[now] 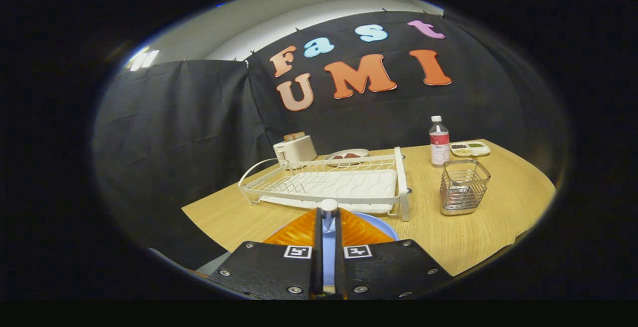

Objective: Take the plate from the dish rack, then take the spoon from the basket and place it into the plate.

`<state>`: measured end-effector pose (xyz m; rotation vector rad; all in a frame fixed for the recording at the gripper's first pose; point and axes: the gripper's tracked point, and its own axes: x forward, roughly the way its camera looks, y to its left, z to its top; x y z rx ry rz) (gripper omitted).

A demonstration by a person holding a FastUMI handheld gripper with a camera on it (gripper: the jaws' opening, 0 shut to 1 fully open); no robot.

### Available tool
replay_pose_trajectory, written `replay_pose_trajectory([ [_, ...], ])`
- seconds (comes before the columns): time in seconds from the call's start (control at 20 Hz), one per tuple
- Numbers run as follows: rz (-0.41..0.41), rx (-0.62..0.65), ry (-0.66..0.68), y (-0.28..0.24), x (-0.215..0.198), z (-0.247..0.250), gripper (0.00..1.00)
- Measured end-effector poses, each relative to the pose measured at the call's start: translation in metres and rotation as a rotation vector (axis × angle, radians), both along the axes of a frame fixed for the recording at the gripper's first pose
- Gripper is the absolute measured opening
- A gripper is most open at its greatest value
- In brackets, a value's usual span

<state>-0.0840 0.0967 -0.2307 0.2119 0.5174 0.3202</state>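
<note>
The gripper (329, 217) is clenched on the spoon (328, 206), both fingers pressing its slim handle, whose rounded pale end stands up between the tips. Directly beneath lies the round blue plate (380, 225) on the wood-grain table (473, 237). Just beyond the fingers sits the white wire dish rack (334, 185) with a ribbed tray. To its right stands the square metal wire basket (463, 187); behind that, a clear plastic bottle (439, 140). A boxy white toaster (295, 148) stands behind the rack.
</note>
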Motion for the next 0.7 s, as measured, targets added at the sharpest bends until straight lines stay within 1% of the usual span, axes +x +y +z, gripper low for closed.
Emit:
replay_pose_trajectory([
  [0.1, 0.008, 0.002, 0.034, -0.004, -0.008, -0.008, 0.09],
  [0.3, 0.007, -0.058, 0.098, -0.013, -0.018, -0.032, 0.15],
  [0.45, 0.012, -0.056, 0.097, -0.012, -0.019, -0.03, 0.21],
  [0.5, 0.011, -0.05, 0.085, -0.013, -0.016, -0.027, 0.3],
  [0.55, 0.01, -0.039, 0.072, -0.012, -0.015, -0.021, 0.34],
  [0.6, 0.005, -0.032, 0.057, -0.011, -0.013, -0.014, 0.43],
  [0.65, -0.004, -0.028, 0.04, -0.011, -0.011, -0.009, 0.47],
  [0.7, -0.015, -0.029, 0.021, -0.014, -0.008, -0.002, 0.52],
])
